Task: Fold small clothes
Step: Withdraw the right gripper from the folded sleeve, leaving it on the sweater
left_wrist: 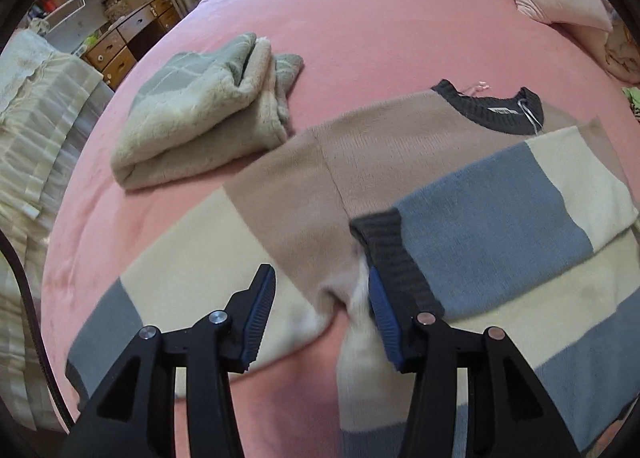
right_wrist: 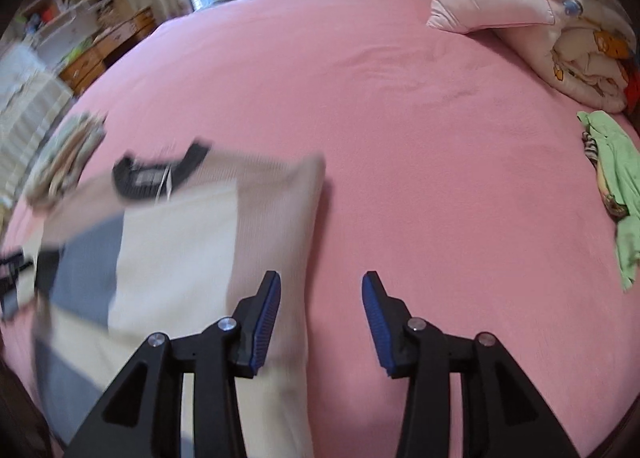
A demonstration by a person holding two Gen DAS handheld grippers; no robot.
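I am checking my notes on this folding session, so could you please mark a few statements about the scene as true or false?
1. One sleeve of the striped sweater is folded across its body. True.
2. The left gripper is clamped on the sleeve cuff. False: it is open, gripping nothing.
3. A folded fluffy garment lies beside the sweater. True.
4. The bed sheet is blue. False: it is pink.
5. The right gripper holds a green cloth. False: it is open and empty; the green cloth lies apart.
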